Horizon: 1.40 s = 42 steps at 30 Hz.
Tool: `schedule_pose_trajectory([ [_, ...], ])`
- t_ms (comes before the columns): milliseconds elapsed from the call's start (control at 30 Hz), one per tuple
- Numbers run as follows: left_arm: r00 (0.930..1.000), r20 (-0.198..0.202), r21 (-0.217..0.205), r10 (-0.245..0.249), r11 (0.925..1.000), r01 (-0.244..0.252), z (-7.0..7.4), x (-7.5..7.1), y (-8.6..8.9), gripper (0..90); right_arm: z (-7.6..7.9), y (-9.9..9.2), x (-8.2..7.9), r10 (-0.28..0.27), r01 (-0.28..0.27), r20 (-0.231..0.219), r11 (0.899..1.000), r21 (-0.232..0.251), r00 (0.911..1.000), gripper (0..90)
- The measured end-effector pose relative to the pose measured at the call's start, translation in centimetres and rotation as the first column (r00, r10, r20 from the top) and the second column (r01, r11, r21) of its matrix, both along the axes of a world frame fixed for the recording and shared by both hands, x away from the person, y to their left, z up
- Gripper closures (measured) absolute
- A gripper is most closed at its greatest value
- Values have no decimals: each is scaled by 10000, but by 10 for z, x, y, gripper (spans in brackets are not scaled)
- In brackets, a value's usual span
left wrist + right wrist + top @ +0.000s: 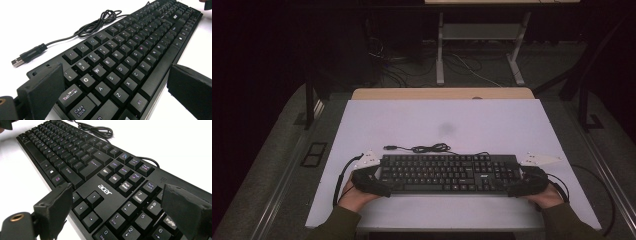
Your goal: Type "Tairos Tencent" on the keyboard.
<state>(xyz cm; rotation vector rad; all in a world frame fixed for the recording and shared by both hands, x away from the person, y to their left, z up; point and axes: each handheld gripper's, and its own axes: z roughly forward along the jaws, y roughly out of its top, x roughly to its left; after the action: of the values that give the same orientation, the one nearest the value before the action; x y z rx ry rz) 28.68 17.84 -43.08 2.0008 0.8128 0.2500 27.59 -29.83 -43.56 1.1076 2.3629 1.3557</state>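
Keyboard: we see a black keyboard (447, 172) lying flat on the white surface (442, 125), near the front edge, long side running left to right.
Keyboard position: roughly centred between our two hands, number pad end to the right, Tab and Caps Lock end to the left.
Cable: thin black cable (429, 148) bunched in loose loops just behind the keyboard's back edge, lying on the surface.
Plug: flat metal plug (17, 61) at the cable's end, resting on the surface apart from the keyboard, off its back left corner.
Left claw: we have the left claw (371, 182) at the keyboard's left end; in the left gripper view its jaws stand spread, one by the back edge near the Tab key, one past the front edge, the keyboard's end between them.
Left claw state: released; we see a gap between the front jaw and the keyboard's edge, no squeeze.
Right claw: right claw (527, 185) at the right end by the number pad; jaws spread, straddling the keyboard's end.
Right claw state: released; both jaws stand clear above the keys and edge as far as we can tell.
Hands: left hand (354, 197) and right hand (547, 196) hold the grippers, sleeves at the bottom edge.
Logo: white brand lettering (105, 189) above the arrow keys.
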Motion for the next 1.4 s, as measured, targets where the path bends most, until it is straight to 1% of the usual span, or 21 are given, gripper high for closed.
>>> schedule_pose_trajectory([
  [267, 10000, 13, -15, -21, 10000, 21, 1, 0, -1, 2, 0, 0, 1, 7, -7, -4, 10000, 87, 10000, 103],
  [333, 10000, 4, -106, 34, 9999, -34, 1, 0, -2, 2, 0, 0, 2, 30, -30, -2, 9999, 125, 10000, 103],
  [467, 10000, 59, -42, -38, 10000, 38, 2, 2, -3, 2, 0, 2, 3, 98, -98, -4, 9998, 195, 10000, 103],
  [633, 10000, 47, -138, -62, 9999, 63, 2, 3, -5, 2, 2, 9, 6, 209, -206, -74, 9993, 322, 9998, 103],
  [733, 9999, 46, -91, -98, 9999, 98, 3, 4, -5, 2, 3, 12, 8, 303, -300, -78, 9988, 391, 9995, 103],
  [767, 9999, 58, -146, -83, 9999, 84, 3, 4, -5, 2, 3, 12, 8, 303, -300, -78, 9988, 391, 9995, 103],
  [867, 9999, 87, -139, -128, 9998, 129, 3, 5, -6, 2, 3, 14, 9, 330, -323, -152, 9984, 469, 9993, 103],
  [1033, 9999, 74, -157, -123, 9998, 125, 3, 6, -8, 2, 4, 17, 10, 399, -394, -103, 9981, 471, 9991, 103],
  [1100, 9998, 138, -185, -156, 9997, 159, 3, 8, -9, 2, 4, 18, 11, 392, -384, -135, 9979, 521, 9991, 103],
  [1167, 9997, 164, -192, -181, 9996, 184, 4, 8, -10, 2, 4, 21, 12, 518, -513, -85, 9976, 454, 9986, 103],
  [1400, 9994, 81, -124, -328, 9994, 329, 1, 12, -15, 2, 6, 26, 15, 568, -561, -104, 9965, 623, 9983, 104],
])
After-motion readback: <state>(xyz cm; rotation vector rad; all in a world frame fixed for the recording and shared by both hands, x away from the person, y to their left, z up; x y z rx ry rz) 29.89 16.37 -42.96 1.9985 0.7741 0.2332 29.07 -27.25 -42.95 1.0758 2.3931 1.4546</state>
